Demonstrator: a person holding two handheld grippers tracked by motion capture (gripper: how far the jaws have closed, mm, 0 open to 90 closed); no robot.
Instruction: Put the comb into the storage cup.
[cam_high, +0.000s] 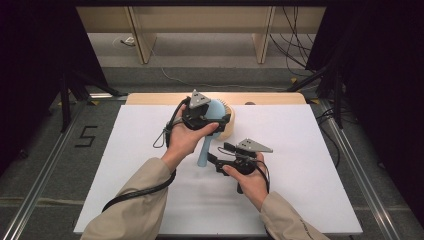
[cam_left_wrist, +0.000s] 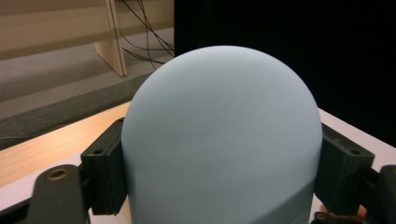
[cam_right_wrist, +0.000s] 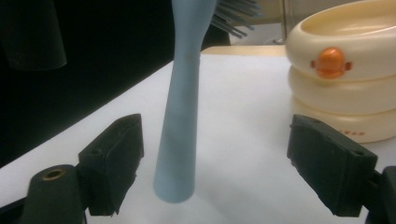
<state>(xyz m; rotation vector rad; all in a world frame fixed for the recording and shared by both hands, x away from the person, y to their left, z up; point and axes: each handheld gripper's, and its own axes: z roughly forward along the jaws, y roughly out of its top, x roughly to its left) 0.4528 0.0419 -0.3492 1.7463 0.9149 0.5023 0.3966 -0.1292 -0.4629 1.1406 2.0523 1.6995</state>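
Plastic is what the blue hairbrush (cam_high: 210, 131) is made of, smooth and matte, with a big round head like a dome and a long thin handle that gets a bit wider at its end. Thin dark bristles stick out of the head on the far side. You hold the brush up over the white tabletop (cam_high: 300, 165), head up and away from you, handle pointing down toward you.

Your left hand-held gripper (cam_high: 215, 117) pinches the round head, with one black pad pressed on each side of it.

Your right hand-held gripper (cam_high: 212, 159) is spread wide. The handle end sits between its two black pads, closer to one pad, and you can see a gap on both sides, so it grips nothing.

Just behind the brush stands a cream pot (cam_right_wrist: 345, 84) made of fat shiny rings stacked up, with a little orange knob on its side. It rests on the tabletop near the wooden edge (cam_high: 150, 98).
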